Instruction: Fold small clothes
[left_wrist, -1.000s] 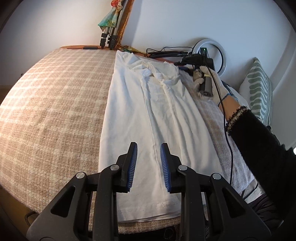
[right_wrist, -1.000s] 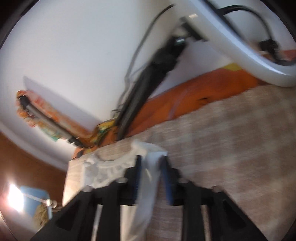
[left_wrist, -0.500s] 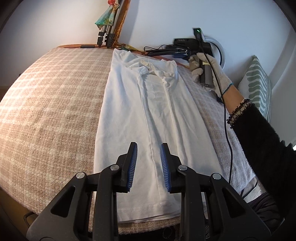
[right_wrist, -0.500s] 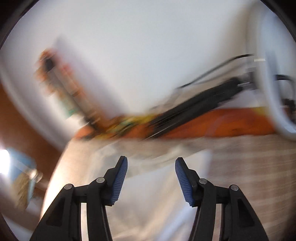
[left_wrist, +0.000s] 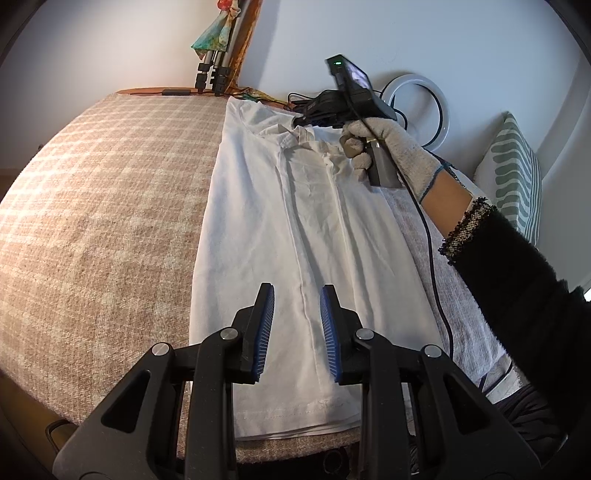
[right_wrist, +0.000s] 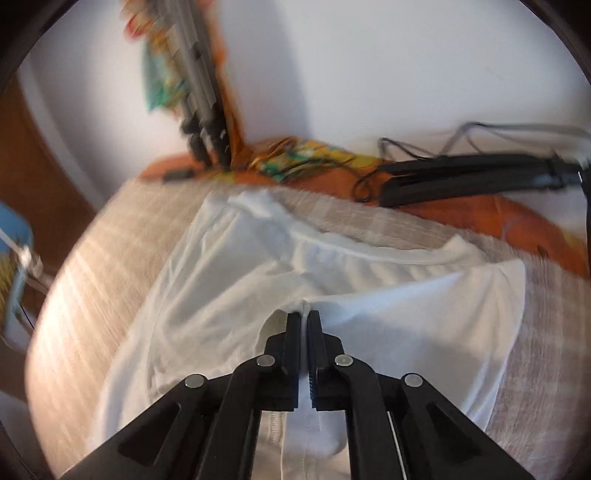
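R hand-held gripper (right_wrist: 303, 318) pinching shirt (right_wrist: 236, 280)

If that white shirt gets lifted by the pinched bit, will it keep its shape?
Probably not. The white shirt already puckers into soft folds where the right gripper pinches it, so it would likely droop. It looks thin and light, and its folded layers may slide apart.

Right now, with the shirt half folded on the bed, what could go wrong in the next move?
1. The right gripper pinches only a thin ridge of the white shirt near the collar; a quick pull could slip it free.
2. The left gripper hovers open above the hem, holding nothing, so the lower folds may drag and open.
3. The black cable hangs beside the shirt's edge and might snag it.
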